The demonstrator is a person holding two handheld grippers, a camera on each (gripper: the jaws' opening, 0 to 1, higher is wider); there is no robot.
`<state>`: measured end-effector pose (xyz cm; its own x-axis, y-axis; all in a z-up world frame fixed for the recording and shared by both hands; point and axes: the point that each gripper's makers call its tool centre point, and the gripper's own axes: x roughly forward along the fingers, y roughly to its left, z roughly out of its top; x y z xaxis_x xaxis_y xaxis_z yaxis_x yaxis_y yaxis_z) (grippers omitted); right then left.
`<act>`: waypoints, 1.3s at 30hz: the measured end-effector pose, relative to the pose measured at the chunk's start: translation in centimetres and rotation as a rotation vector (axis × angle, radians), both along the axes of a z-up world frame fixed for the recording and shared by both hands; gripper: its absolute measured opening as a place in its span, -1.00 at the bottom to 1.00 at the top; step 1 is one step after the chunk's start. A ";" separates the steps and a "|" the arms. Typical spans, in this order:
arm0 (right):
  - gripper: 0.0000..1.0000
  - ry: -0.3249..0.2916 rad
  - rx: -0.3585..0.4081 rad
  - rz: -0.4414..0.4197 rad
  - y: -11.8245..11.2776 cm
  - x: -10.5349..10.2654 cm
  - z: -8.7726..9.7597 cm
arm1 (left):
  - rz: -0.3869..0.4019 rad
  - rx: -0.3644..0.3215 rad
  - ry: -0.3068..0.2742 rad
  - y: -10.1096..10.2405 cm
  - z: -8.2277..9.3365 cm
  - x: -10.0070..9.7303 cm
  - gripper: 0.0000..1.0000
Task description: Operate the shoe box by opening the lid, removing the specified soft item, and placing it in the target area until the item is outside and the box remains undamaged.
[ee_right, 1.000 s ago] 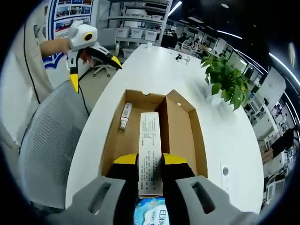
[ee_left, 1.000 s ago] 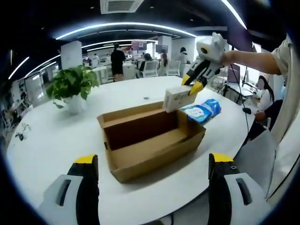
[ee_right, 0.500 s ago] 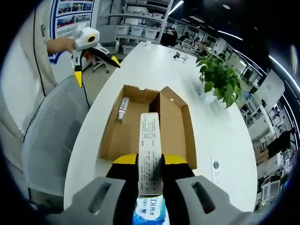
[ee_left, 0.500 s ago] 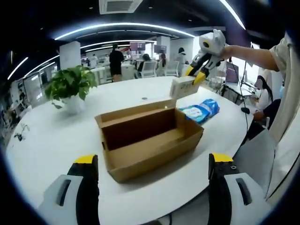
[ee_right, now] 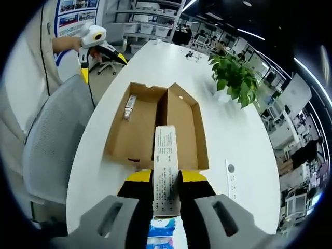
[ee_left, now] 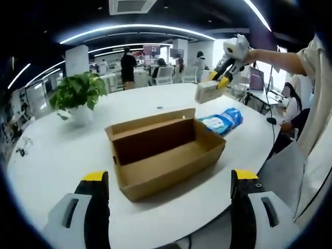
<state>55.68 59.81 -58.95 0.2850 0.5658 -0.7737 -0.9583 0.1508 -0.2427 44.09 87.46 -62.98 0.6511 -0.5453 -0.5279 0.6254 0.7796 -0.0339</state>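
Cardboard shoe box (ee_left: 165,151) sits open on the white table (ee_left: 57,155); right gripper (ee_right: 166,179) grasps a carton (ee_right: 166,171) aloft, perhaps tissues; left gripper (ee_left: 168,207) spread, empty.

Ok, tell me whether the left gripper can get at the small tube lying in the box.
Probably yes: the left gripper is open and holds nothing, the box is open at the top, and nothing covers the tube.
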 end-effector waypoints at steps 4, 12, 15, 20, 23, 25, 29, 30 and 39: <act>-0.69 0.002 -0.021 -0.011 -1.4 0.0 -0.2 | 0.002 0.000 -0.004 -0.1 0.1 0.1 1.00; -0.69 0.002 -0.048 -0.035 -4.0 0.4 -0.4 | -0.002 0.013 0.014 -0.2 -0.5 -0.1 1.00; -0.69 0.004 -0.059 -0.047 -5.1 0.7 -0.6 | -0.002 0.017 0.019 -0.3 -0.6 0.0 1.00; -0.69 0.007 -0.073 -0.060 -6.5 1.0 -1.0 | -0.004 0.022 0.024 -0.3 -0.8 0.2 1.00; -0.69 0.010 -0.086 -0.067 -7.3 1.2 -1.4 | -0.012 0.025 0.024 -0.6 -0.8 0.1 1.00; -0.69 0.013 -0.095 -0.073 -7.9 1.3 -1.7 | -0.015 0.023 0.018 -0.7 -0.7 0.2 1.00; -0.68 0.020 -0.114 -0.082 -9.2 1.6 -2.4 | -0.018 0.012 0.018 -1.0 -0.6 0.3 1.00; -0.68 0.022 -0.119 -0.086 -9.6 1.7 -2.6 | -0.022 0.015 0.019 -1.0 -0.7 0.3 1.00; -0.68 0.034 -0.158 -0.113 -12.1 2.6 -4.0 | -0.023 0.022 0.031 -0.8 -1.2 0.4 1.00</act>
